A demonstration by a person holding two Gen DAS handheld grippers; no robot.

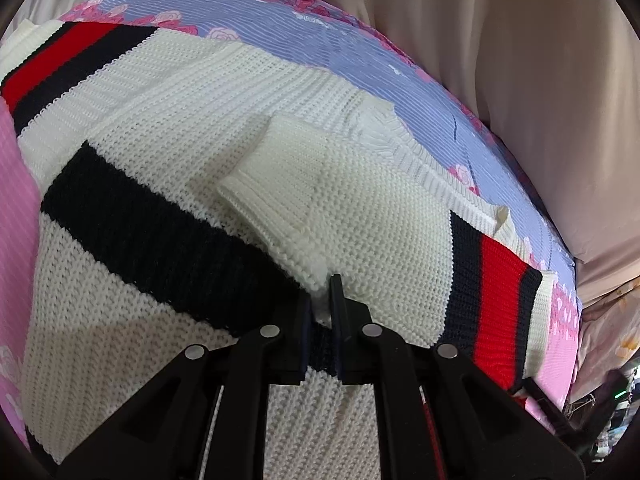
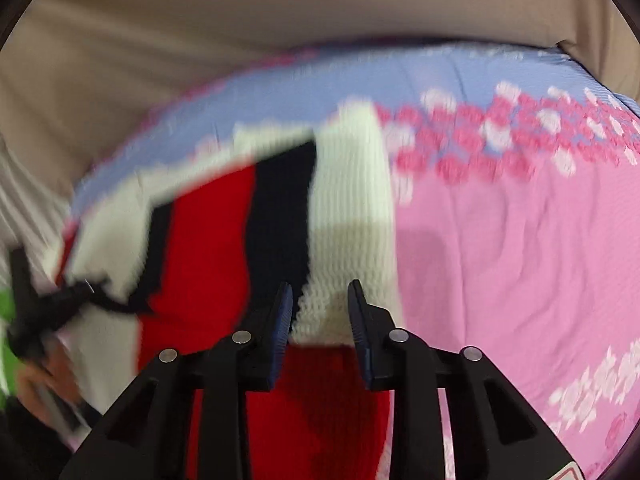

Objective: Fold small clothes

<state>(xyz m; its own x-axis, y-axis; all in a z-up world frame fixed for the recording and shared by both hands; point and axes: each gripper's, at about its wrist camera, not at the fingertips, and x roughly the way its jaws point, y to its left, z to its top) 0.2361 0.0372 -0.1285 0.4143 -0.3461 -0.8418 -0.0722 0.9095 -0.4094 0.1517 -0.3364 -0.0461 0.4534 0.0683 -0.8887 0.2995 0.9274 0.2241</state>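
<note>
Left gripper [image 1: 323, 300] pinches the knit sweater [image 1: 168, 128]; right gripper [image 2: 320, 312] straddles its hem [image 2: 344, 240] unclamped, risking a slipped, lopsided fold

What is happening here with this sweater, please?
A person is folding a white knit sweater with red and navy stripes on a floral bedsheet. The left tool is shut on a fold of the knit. The right tool stands partly open around the sweater's white edge, not pressing it.
</note>
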